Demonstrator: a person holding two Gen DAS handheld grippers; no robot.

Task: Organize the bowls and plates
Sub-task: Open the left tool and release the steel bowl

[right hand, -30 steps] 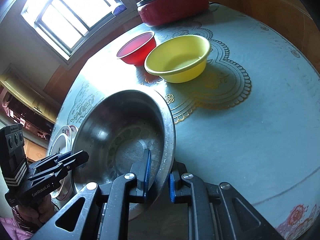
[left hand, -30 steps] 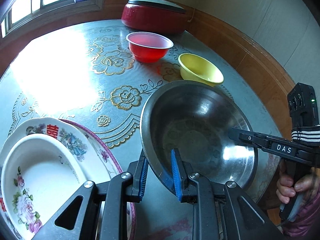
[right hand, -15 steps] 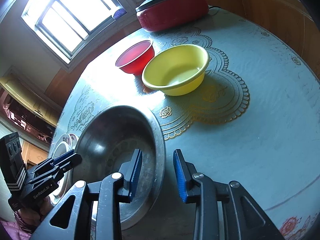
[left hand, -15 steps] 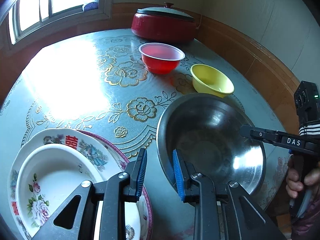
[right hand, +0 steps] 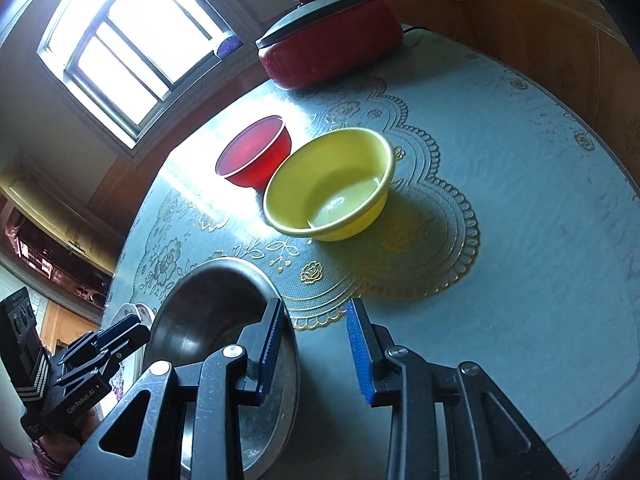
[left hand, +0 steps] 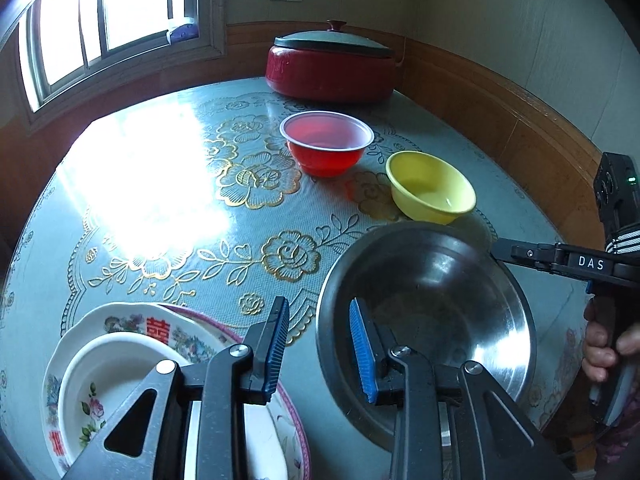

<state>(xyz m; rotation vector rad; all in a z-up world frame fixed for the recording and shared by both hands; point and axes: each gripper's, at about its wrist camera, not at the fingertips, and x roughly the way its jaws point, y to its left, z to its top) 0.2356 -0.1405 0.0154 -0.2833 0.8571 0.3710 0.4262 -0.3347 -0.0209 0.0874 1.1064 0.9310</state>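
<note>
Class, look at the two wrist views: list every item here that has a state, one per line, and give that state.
Left gripper: open, jaws just opening, pads clear of the steel rim.
Right gripper: open, nothing pinched.
Steel basin: upright on the table, released, empty.
Yellow bowl: upright, empty.
Red bowl: upright, standing apart.
Red pot: lid on.
White floral plates: stacked.
</note>
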